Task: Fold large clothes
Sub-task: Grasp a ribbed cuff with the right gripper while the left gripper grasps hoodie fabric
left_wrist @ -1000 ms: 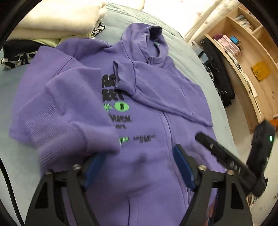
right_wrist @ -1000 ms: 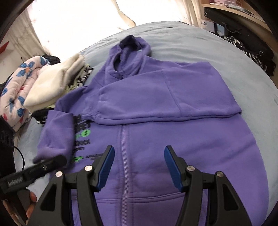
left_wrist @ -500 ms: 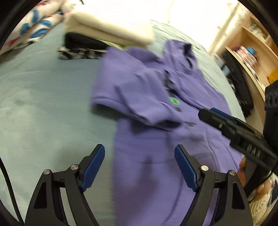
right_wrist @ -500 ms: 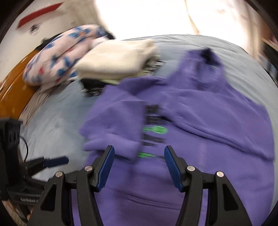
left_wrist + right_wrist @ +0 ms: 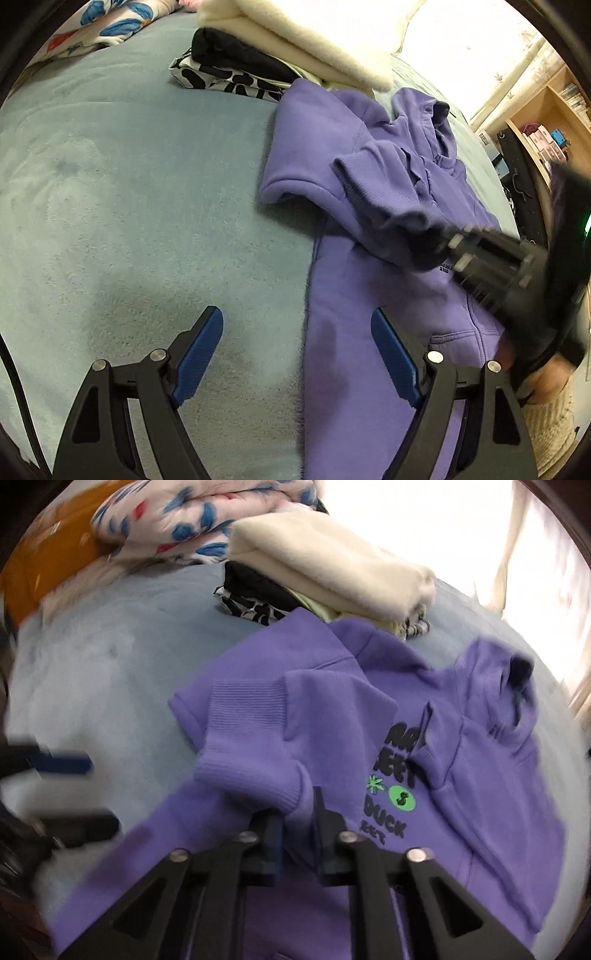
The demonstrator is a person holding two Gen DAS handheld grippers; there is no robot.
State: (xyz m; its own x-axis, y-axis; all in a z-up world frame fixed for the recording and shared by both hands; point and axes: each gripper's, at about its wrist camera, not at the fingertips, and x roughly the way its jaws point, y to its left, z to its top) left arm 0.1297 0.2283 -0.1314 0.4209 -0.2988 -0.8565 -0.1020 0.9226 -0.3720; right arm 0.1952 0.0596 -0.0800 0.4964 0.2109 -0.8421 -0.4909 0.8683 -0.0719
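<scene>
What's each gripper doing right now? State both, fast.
Left gripper: open, holding nothing, over the edge of the purple zip-up fleece hoodie.
Right gripper: jaws have just closed, shut on the hoodie's ribbed sleeve cuff.

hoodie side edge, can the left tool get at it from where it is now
Probably yes: the left tool is open, the hoodie edge lies flat between its fingers, and nothing covers it there.
</scene>
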